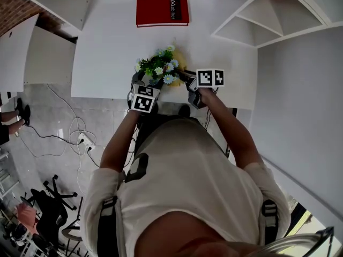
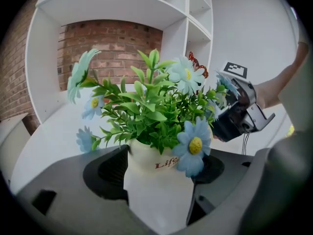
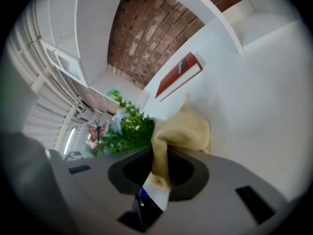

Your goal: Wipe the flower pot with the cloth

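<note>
A white flower pot [image 2: 146, 160] with red lettering and a bush of green leaves and pale blue daisies [image 2: 151, 106] sits between the jaws of my left gripper [image 2: 160, 173], which is shut on its sides. In the head view the flowers [image 1: 159, 67] hide the pot near the table's front edge; my left gripper [image 1: 149, 87] is just in front of them. My right gripper [image 1: 188, 80] is at the plant's right, shut on a yellow cloth [image 3: 183, 129] that bunches out past its jaws [image 3: 159, 168] next to the leaves [image 3: 128, 126]. The cloth [image 1: 180, 62] shows behind the flowers.
A red book [image 1: 162, 10] lies at the back of the white table [image 1: 107, 47]. White shelving [image 1: 257, 15] stands at the right, with a brick wall [image 2: 107, 48] behind it. Cables and an office chair [image 1: 53, 197] are on the floor to the left.
</note>
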The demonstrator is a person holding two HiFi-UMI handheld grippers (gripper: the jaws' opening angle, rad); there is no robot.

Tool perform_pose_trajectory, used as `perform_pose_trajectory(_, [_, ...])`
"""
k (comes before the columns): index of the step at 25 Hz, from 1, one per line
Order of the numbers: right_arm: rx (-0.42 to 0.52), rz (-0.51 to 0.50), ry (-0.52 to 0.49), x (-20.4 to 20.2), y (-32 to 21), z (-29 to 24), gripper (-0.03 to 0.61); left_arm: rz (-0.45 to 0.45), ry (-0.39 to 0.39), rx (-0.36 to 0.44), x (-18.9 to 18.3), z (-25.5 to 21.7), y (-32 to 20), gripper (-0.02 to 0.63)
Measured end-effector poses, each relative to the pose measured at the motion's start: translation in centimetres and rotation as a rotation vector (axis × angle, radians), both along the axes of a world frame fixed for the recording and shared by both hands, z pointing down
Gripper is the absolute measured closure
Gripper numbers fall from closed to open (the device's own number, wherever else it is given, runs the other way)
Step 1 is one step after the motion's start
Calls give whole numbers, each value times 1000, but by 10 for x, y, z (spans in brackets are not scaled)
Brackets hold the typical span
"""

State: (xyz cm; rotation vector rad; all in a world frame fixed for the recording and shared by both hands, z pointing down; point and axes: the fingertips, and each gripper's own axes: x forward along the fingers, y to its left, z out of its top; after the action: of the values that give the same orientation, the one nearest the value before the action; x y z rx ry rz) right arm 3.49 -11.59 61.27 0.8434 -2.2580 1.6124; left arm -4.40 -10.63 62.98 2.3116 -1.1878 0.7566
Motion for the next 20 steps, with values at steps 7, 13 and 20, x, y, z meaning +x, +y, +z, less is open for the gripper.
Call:
perform_pose_trajectory(7, [-52,-29,134,20,16,32,493,-1,11,-8,-1,-2,0,256])
perform_pose_trajectory(13, [214,-43,349,89,-34,-41,492,-18,8,4,-17,-17,-3,256])
perform_pose_trajectory(20, [391,-205,581,100,-36,-37,491,-47,-7,-11,-37,-18,11,256])
